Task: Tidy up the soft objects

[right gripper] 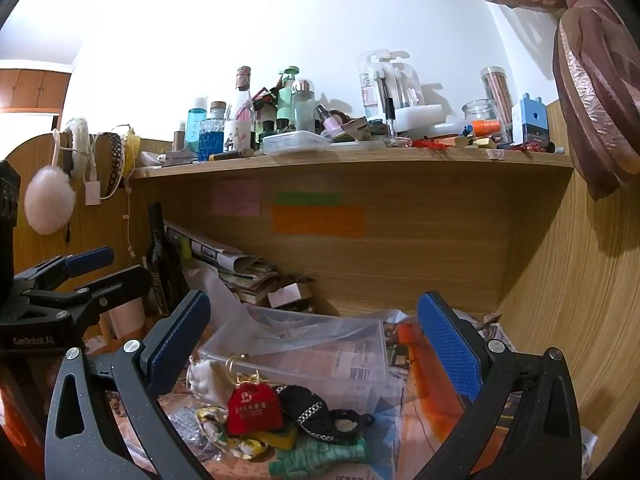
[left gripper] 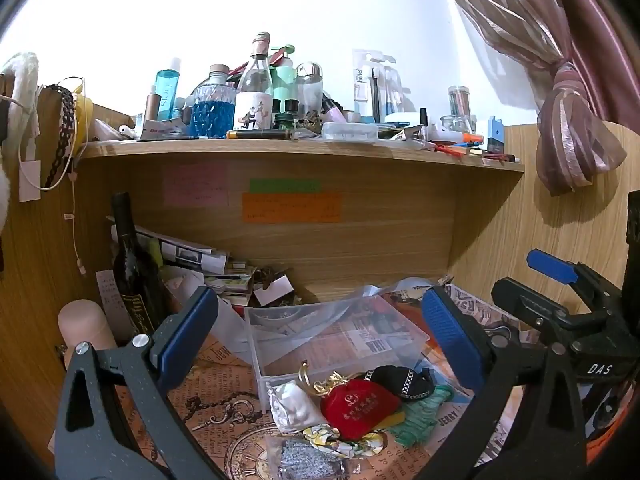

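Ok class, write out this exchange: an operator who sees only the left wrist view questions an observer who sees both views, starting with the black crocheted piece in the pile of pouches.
Observer: The black crocheted piece ends in an open loop on its right side. Your view does not show that loop.
Operator: Are the right tongs carrying anything?
Observer: No. The right tongs are wide open and empty, with the pile below them.
Operator: Anything at the far left?
Observer: A round white pompom hangs there in full. You catch only its edge.
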Demonstrator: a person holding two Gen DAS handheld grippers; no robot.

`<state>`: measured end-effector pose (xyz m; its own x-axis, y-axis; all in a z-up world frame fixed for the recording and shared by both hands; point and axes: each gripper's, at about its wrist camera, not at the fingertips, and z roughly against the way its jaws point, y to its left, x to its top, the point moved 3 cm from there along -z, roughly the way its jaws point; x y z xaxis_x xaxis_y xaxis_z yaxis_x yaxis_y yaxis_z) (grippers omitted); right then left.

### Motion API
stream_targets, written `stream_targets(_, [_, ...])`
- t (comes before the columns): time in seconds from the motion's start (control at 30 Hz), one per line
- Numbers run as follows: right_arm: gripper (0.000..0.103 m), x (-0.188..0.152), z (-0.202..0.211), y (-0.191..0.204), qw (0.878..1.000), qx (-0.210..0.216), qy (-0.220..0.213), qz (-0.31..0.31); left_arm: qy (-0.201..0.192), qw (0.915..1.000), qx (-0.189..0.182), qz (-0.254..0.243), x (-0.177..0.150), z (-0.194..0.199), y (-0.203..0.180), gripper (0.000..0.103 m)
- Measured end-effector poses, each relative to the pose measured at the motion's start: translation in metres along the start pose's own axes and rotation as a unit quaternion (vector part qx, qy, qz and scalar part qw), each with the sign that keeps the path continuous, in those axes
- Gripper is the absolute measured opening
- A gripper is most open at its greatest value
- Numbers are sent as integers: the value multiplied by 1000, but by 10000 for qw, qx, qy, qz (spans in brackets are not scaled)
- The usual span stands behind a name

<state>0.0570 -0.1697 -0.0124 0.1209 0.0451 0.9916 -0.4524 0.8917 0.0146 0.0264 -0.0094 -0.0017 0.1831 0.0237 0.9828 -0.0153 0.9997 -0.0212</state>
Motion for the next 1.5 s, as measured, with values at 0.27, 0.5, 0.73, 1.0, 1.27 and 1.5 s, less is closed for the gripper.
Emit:
stream_targets(0.27, [103,0,0,1,10000,11,3,-12,4,10000,-21,7,0,2,-2,103])
stream_targets(0.5, [103,-1,0,0,10000,20,0,-23,-8,10000,-39,20,2,1,1,103])
stream_targets(0.73, [103,0,1,0,10000,25,-1,-32,-21,10000,-42,12,2,2,-1,103])
stream_targets(1.0, [103,0,1,1,10000,29,-1,-36,-30,10000,-44,8,2,2,-1,103])
stream_targets(1.27, [103,0,2,4,10000,35,-14,-27,-34,10000,-48,5,1,3,-3,103])
stream_targets(1.5, [103,-1,2,3,10000,32,-18,-30,-34,10000,-62,15,1,3,-3,103])
